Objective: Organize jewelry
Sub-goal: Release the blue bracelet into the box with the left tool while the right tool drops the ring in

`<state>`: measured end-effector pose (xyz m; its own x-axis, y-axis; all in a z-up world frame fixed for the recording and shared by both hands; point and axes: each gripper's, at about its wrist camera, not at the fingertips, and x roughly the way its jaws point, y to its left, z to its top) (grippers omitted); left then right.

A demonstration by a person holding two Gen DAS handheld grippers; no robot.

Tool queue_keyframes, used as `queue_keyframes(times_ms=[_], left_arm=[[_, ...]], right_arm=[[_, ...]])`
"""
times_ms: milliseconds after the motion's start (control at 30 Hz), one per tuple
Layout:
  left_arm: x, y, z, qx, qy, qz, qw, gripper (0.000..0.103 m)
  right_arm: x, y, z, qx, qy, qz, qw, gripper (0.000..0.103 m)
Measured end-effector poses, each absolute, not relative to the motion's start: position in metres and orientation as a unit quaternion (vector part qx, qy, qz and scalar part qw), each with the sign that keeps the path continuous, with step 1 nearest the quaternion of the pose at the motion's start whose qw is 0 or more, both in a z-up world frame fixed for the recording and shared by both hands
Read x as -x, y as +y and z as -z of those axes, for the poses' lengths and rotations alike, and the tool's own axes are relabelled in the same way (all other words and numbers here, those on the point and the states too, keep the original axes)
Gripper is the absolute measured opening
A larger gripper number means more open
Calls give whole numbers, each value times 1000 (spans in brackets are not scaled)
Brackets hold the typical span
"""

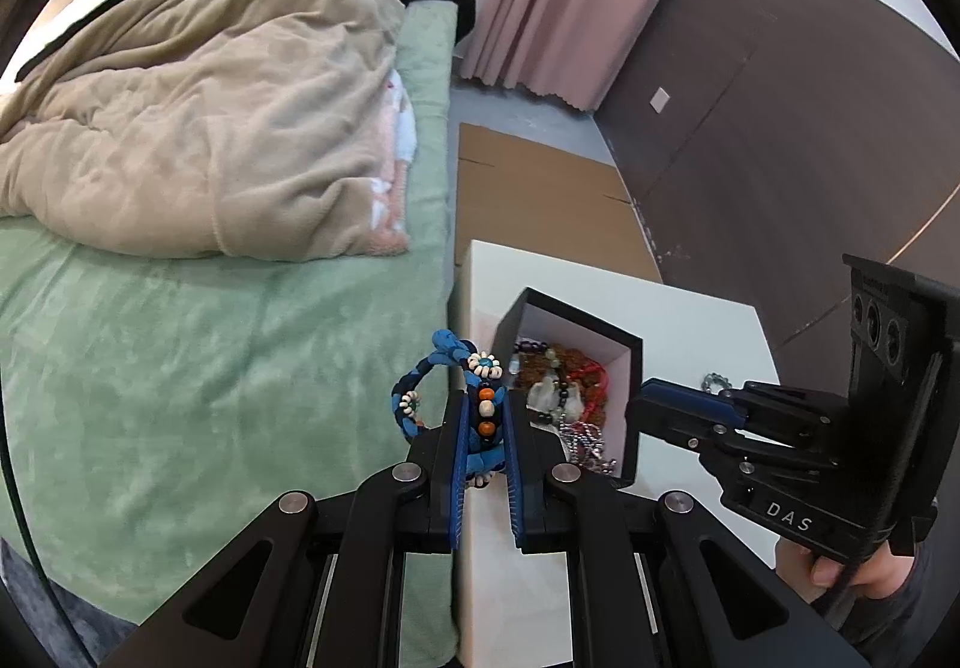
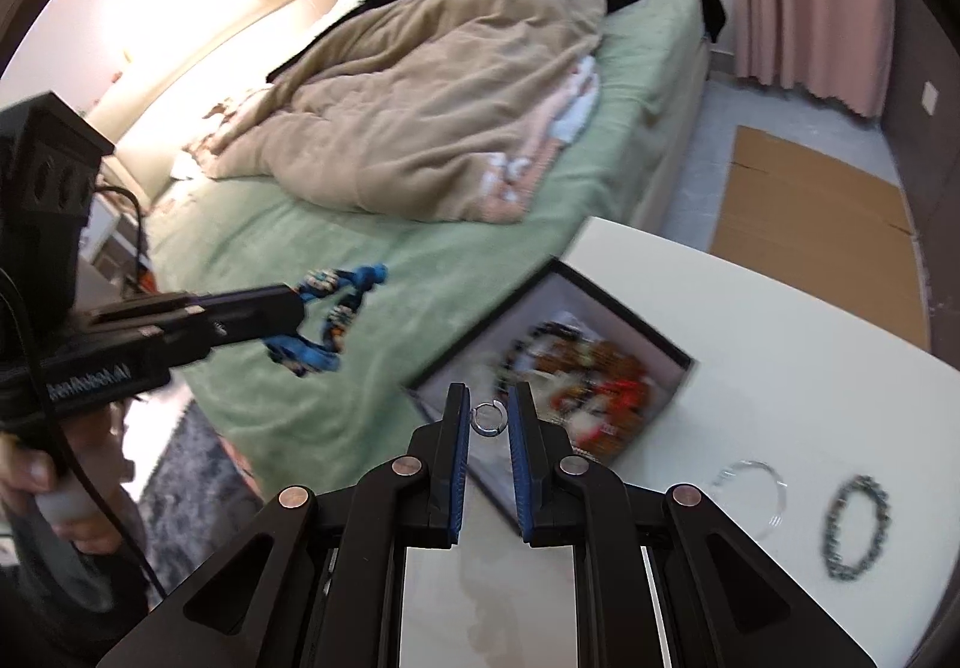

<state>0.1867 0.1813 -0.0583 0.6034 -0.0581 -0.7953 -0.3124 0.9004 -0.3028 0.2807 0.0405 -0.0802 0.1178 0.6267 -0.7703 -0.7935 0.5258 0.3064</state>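
My left gripper (image 1: 486,405) is shut on a blue braided bracelet (image 1: 447,353) with white, orange and teal beads, held in the air over the gap between bed and table. In the right wrist view that same bracelet (image 2: 342,308) hangs from the left gripper (image 2: 297,308) above the green bed. Between the blue pads of my right gripper (image 2: 489,398) sits a small silver ring (image 2: 489,419), gripped just above the box's near edge. The black jewelry box (image 1: 630,362) with a white inside holds several bead strings and chains; the same box (image 2: 624,326) looks blurred in the right wrist view.
The white table (image 2: 750,320) bears a clear bangle (image 2: 750,494) and a dark bead bracelet (image 2: 855,524) at the right. A bed with a green sheet (image 1: 210,356) and a beige blanket (image 1: 210,116) lies left. Flat cardboard (image 1: 540,188) covers the floor beyond. A person's hand (image 2: 54,488) grips the left handle.
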Motion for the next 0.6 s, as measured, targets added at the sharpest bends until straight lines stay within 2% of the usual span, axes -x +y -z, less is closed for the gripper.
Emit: queue_keyframes(times_ms=[33,67,100,167,433,533,600], left_arm=[[-185,183,58,211,439,-74,870,12],[-185,184,58,212,439,-75,870,12],[-185,184,57,213,439,-75,870,12],[-187,182,57,213,440,-73,870,12],[-208,161,61,200,447,-41,871,12],[-218,149,64,196,454,-28,869,12],[-224,140,66,193,459,-18,867,12]], right_arm=[[-281,43,80,85,466,-479,739,14],[-284,47,83,83,479,-469,737,23],[-286,49,85,84,487,-461,737,43],[-292,43,88,82,494,-433,749,64],[-302,4,83,74,490,-388,777,65],[-303,-13,80,73,487,-371,788,74],[-306,-28,78,62,484,-359,796,84]])
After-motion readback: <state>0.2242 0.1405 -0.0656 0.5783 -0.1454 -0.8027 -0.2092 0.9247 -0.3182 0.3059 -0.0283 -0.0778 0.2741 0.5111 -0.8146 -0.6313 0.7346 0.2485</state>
